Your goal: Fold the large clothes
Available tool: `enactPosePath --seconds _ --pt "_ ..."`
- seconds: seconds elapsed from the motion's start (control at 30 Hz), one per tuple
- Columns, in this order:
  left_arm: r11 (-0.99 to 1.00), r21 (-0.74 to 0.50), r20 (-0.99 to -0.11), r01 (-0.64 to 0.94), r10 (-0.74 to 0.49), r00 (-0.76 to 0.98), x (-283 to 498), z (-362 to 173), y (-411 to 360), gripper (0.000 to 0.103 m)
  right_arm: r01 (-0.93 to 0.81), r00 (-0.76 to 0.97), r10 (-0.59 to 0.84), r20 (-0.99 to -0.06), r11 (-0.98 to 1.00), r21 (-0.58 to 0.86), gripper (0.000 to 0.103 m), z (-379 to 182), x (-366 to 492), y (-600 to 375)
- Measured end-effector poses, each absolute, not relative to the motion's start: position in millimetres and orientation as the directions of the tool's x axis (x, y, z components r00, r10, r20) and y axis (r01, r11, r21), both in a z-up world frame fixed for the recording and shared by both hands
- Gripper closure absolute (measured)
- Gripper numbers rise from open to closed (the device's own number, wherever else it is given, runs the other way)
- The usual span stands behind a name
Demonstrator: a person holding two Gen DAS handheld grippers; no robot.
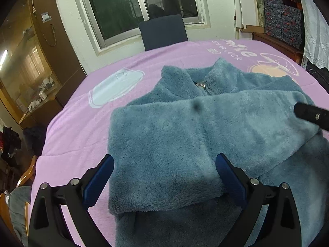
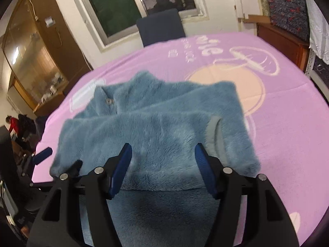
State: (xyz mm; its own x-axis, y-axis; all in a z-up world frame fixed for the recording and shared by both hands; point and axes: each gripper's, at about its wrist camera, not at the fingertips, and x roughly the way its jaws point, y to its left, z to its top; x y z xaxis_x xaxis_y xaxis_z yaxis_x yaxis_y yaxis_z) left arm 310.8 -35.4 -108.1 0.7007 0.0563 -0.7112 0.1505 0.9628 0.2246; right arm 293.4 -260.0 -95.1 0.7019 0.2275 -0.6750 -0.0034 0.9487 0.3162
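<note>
A fluffy blue-grey fleece jacket point(image 1: 185, 135) lies on a table under a pink cloth point(image 1: 82, 123), collar at the far side, both sleeves folded across its front. My left gripper point(image 1: 164, 164) is open and empty, its blue pads either side of the folded sleeve's near left part, just above the fabric. My right gripper point(image 2: 163, 154) is open and empty over the jacket point(image 2: 156, 127) near its lower middle. A tip of the right gripper shows at the right edge of the left wrist view point(image 1: 310, 113); the left gripper's pad point(image 2: 42, 154) shows at the left of the right wrist view.
A dark blue chair point(image 1: 162, 30) stands at the table's far side under a window point(image 1: 139, 4). A wooden glass cabinet point(image 1: 26, 72) is at the left. Wooden chairs point(image 1: 26, 175) stand at the near left. A wooden dresser point(image 2: 281, 39) and patterned bedding are at the right.
</note>
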Motion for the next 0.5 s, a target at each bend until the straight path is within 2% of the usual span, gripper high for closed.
enactPosePath --seconds 0.2,0.33,0.5 --pt "0.966 0.216 -0.701 0.14 0.053 0.712 308.6 -102.7 -33.0 0.003 0.035 0.706 0.216 -0.675 0.941 0.338 0.04 -94.7 293.9 -273.3" --pt "0.962 0.229 -0.725 0.151 0.065 0.685 314.1 -111.7 -34.4 0.003 0.072 0.662 0.216 -0.718 0.935 0.347 0.04 -110.1 303.4 -279.8" --pt "0.965 0.215 -0.739 0.152 0.059 0.671 317.0 -115.6 -31.2 0.003 0.07 0.661 0.213 -0.719 0.937 0.342 0.04 -113.1 304.5 -279.8"
